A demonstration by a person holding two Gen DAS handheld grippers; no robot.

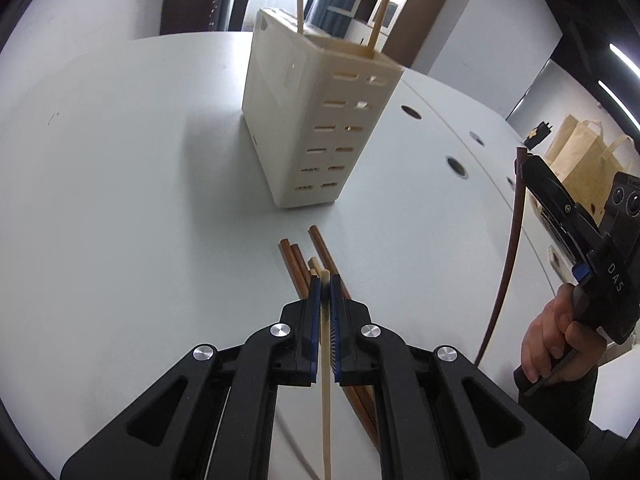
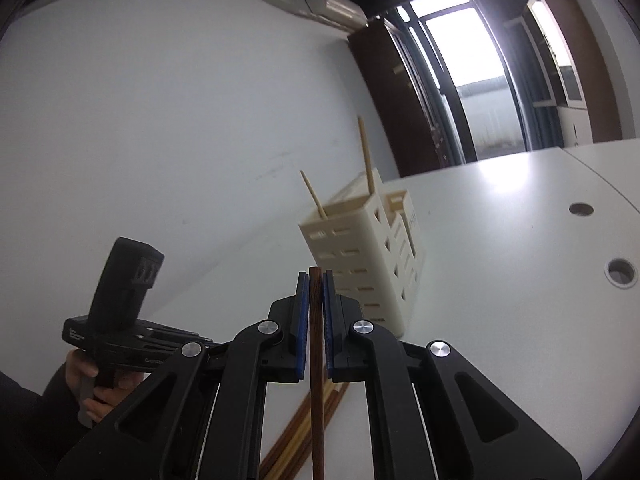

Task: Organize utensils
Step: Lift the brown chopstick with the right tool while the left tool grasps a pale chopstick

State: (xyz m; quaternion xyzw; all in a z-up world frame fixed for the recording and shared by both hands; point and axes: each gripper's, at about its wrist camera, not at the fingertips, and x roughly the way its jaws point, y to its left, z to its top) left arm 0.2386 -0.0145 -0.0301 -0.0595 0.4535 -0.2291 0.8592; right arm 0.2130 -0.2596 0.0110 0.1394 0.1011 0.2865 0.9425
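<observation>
Left claw (image 1: 325,292) clamped on a pale chopstick (image 1: 326,380), right claw (image 2: 316,280) clamped on a brown chopstick (image 2: 317,360), both sticks lengthwise along the claws, slotted holder (image 1: 320,120) upright ahead on the worktop (image 1: 120,160), nearer the left

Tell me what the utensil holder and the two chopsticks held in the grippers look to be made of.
Utensil holder: likely moulded plastic, matt cream, with crisp rectangular slots. Pale chopstick in the left gripper: probably bamboo or light wood, smooth, unvarnished look. Dark chopstick in the right gripper: seemingly wood, reddish brown with visible grain streaks; coating unclear.
</observation>
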